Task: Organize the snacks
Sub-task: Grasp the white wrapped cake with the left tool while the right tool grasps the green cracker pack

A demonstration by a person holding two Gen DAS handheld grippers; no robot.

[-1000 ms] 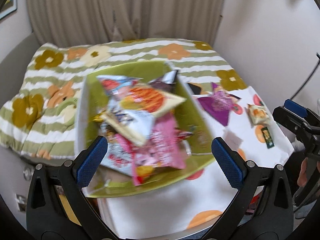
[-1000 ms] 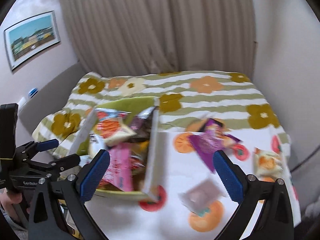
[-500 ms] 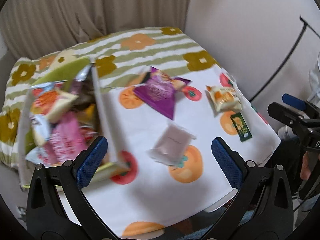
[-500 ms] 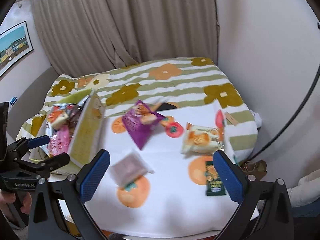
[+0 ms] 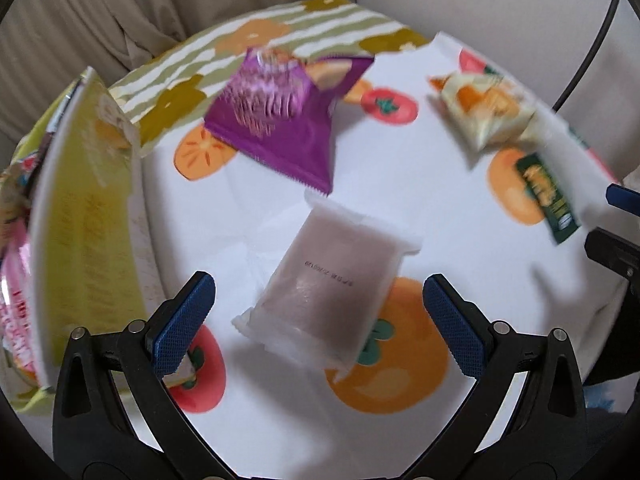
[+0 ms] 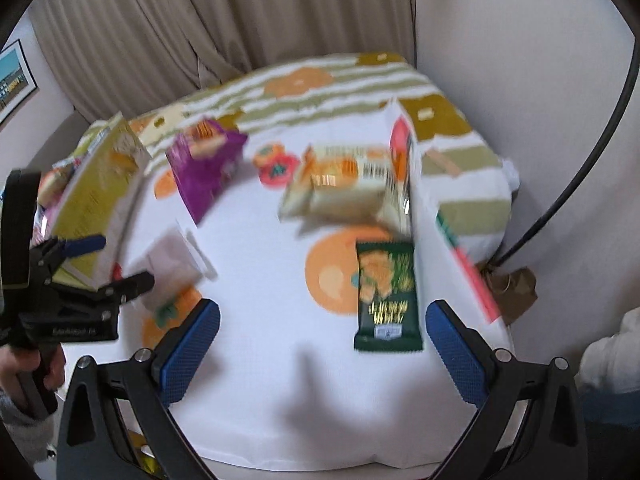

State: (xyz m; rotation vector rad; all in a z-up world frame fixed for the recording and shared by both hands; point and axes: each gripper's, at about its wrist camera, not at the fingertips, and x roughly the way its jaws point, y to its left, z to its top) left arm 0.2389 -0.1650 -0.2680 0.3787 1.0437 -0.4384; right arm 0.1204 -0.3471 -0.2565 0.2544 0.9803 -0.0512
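My left gripper (image 5: 318,320) is open and empty, just above a pale translucent packet (image 5: 332,276) that lies between its fingers on the white fruit-print cloth (image 5: 440,168). My right gripper (image 6: 322,344) is open and empty, near a dark green packet (image 6: 386,296). A purple bag (image 5: 280,116) and a cream-and-orange bag (image 5: 484,112) lie farther back. A yellow-green box (image 5: 84,216) full of snack packets stands at the left. The left gripper also shows in the right wrist view (image 6: 112,264), open beside the pale packet (image 6: 176,264).
A striped flowered cover (image 6: 320,80) lies behind the cloth, in front of beige curtains (image 6: 240,12). A wall (image 6: 520,60) and a black cable (image 6: 600,120) are at the right. A brown paper bag (image 6: 516,288) sits below the table's right edge.
Both grippers swung right from the box and came down closer to the cloth. The pale packet now lies between the left fingers; the green packet is near the right ones.
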